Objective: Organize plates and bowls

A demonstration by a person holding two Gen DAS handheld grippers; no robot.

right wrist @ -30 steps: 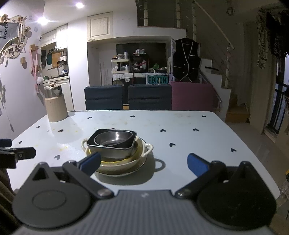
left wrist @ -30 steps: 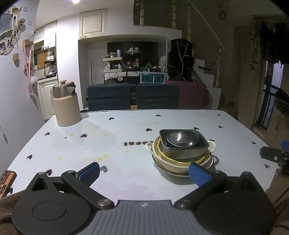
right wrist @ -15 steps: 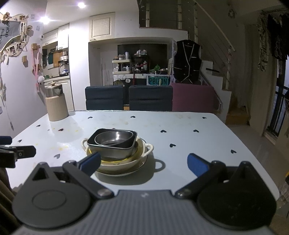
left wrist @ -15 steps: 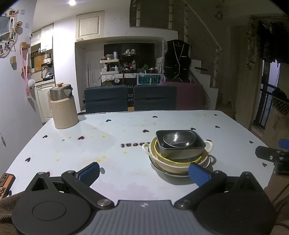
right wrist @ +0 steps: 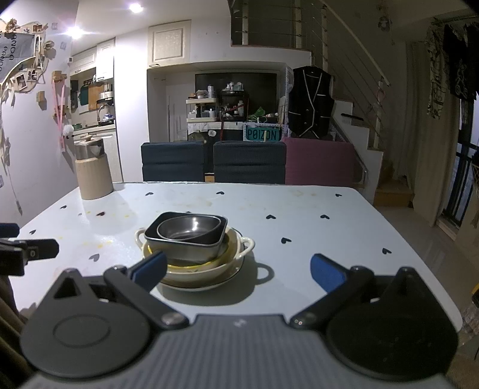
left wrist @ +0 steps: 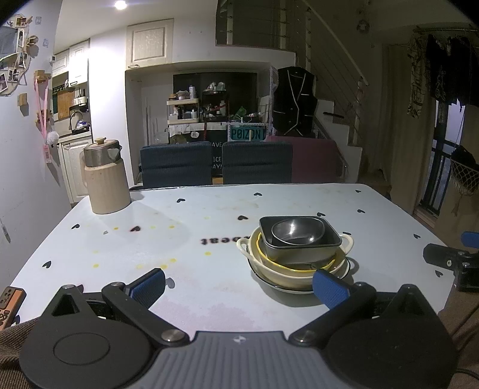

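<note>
well, both tongs, left gripper (left wrist: 239, 285) and right gripper (right wrist: 238, 270), gape apart, empty; the steel bowl (right wrist: 191, 229) atop the stack looks light, stiff, slippery, so pinch its rim.

Dim room lit by ceiling spotlights (right wrist: 135, 7); fisheye-bent edges, soft shadows, blurred foreground.

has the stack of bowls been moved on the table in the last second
No. In the right wrist view the stack of bowls keeps its place among the heart marks on the table; neither claw touches it.
</note>
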